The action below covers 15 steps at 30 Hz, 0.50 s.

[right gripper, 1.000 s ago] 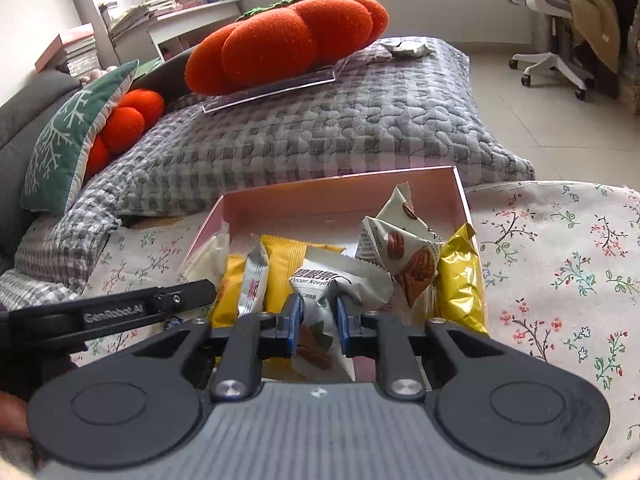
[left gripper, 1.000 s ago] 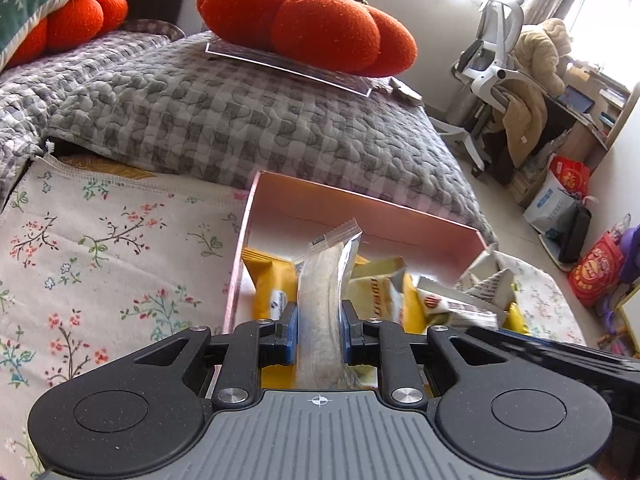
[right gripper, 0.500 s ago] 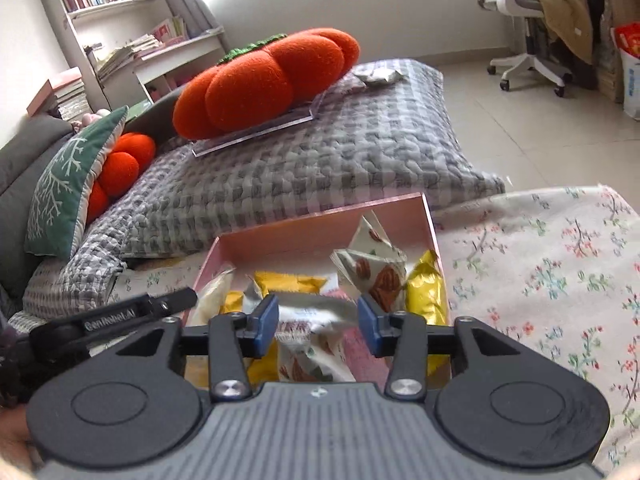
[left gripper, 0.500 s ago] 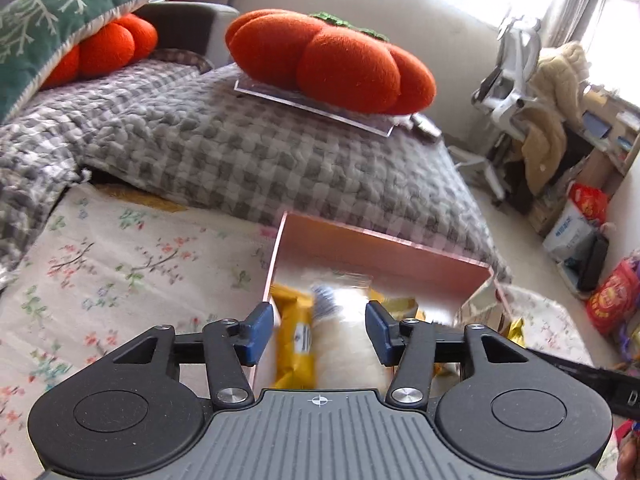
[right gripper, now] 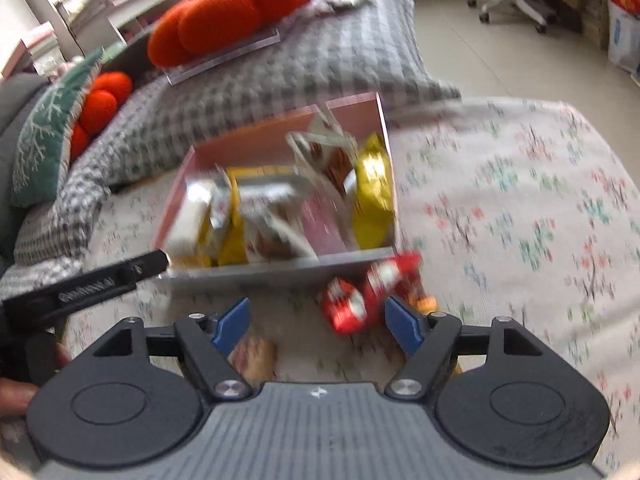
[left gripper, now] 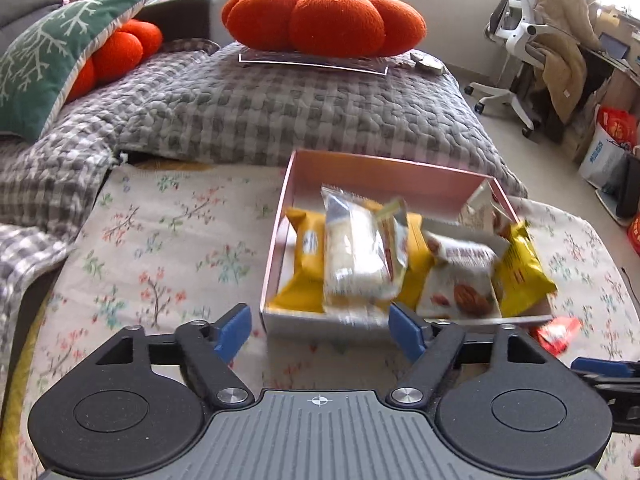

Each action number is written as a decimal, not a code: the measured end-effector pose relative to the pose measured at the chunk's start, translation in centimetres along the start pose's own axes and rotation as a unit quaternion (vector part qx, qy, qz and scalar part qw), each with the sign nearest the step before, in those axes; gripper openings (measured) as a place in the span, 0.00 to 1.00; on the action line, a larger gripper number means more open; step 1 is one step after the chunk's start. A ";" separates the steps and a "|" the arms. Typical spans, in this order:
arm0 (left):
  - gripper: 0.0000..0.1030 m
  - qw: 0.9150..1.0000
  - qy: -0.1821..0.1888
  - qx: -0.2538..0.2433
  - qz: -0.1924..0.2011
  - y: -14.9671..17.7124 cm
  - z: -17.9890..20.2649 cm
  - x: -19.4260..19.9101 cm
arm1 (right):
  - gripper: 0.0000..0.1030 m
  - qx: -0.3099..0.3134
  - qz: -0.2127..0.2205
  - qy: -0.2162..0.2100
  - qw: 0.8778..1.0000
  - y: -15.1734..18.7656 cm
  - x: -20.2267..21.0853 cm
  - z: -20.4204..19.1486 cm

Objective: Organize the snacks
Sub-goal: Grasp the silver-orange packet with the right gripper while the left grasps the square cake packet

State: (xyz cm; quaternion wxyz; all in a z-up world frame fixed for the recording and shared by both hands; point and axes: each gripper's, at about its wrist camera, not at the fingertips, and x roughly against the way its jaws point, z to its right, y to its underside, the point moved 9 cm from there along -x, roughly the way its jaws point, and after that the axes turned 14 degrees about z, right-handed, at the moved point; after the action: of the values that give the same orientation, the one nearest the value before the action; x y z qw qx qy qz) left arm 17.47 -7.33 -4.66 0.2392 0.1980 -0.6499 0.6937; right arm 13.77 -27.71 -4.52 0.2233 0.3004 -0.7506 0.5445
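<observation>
Lying in a heap inside the pink box (left gripper: 384, 168), the snacks filled most of its floor: a clear-wrapped pale cake (left gripper: 356, 256) rested on top of a yellow packet (left gripper: 304, 256) at the left side, a white nut packet (left gripper: 460, 276) lay beside them toward the right, and a gold foil packet (left gripper: 520, 264) leaned against the right wall with its end over the near rim. A folded beige wrapper (left gripper: 476, 208) stood in the far right corner. Outside the box, red packets (right gripper: 360, 292) lay on the floral cloth (left gripper: 160, 264) just before its near right corner, blurred in the right wrist view, with a pale biscuit-like packet (right gripper: 256, 354) nearer the camera.

The left gripper (left gripper: 320, 328) hung just short of the box's near wall, its blue pads (left gripper: 234, 330) spread wide and opening further, with nothing pressed between them. The right gripper (right gripper: 316, 322) stood over the cloth in front of the box, jaws likewise wide and opening, the red packets lying on the cloth below the gap and untouched by the pads.

Beyond the box sat a grey checked cushion (left gripper: 300, 108) bearing an orange pumpkin pillow (left gripper: 324, 20) on a clear sheet. A green pillow (left gripper: 56, 56) lay at the left and a white office chair (left gripper: 516, 36) stood at the right.
</observation>
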 end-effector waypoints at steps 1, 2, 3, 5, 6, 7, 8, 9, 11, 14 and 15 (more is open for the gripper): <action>0.81 1.000 0.000 -0.003 0.000 0.2 0.1 0.4 | 0.71 0.005 -0.005 0.007 1.000 0.5 0.0 0.2; 0.84 1.000 0.000 -0.009 0.002 0.4 0.4 0.8 | 0.71 0.011 -0.008 0.014 1.000 0.9 0.1 0.4; 0.85 1.000 0.000 -0.016 0.004 0.5 0.6 1.1 | 0.71 0.018 -0.009 0.021 1.000 1.2 0.2 0.5; 0.86 0.999 -0.004 -0.032 0.007 0.9 1.2 1.6 | 0.71 0.024 -0.008 0.027 0.999 1.8 0.9 0.8; 0.86 0.999 -0.005 -0.036 0.006 1.1 1.4 1.7 | 0.72 0.023 -0.006 0.029 0.999 2.0 1.3 1.0; 0.87 0.999 -0.004 -0.038 0.002 1.4 1.6 1.8 | 0.73 0.020 -0.004 0.031 0.999 2.2 1.8 1.2; 0.87 0.999 -0.002 -0.038 -0.003 1.7 1.8 1.9 | 0.74 0.019 -0.001 0.033 0.999 2.6 2.2 1.4; 0.87 0.999 0.001 -0.036 -0.008 2.1 2.0 2.0 | 0.75 0.020 0.001 0.035 0.999 2.8 2.7 1.7; 0.88 0.999 0.006 -0.033 -0.018 3.1 2.3 2.4 | 0.77 0.023 0.000 0.042 0.999 3.7 3.6 2.1; 0.90 0.999 0.012 -0.032 -0.030 4.5 2.8 3.1 | 0.77 0.023 -0.013 0.056 0.998 5.1 4.2 3.2; 0.90 0.999 0.014 -0.033 -0.034 4.9 3.0 3.3 | 0.77 0.020 -0.019 0.059 0.998 5.5 4.2 3.5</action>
State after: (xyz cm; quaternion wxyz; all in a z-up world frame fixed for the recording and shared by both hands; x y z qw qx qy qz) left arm 11.86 -10.29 -6.47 0.2782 0.2018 -0.6621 0.6660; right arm 6.88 -30.66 -6.59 0.2718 0.2863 -0.7188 0.5722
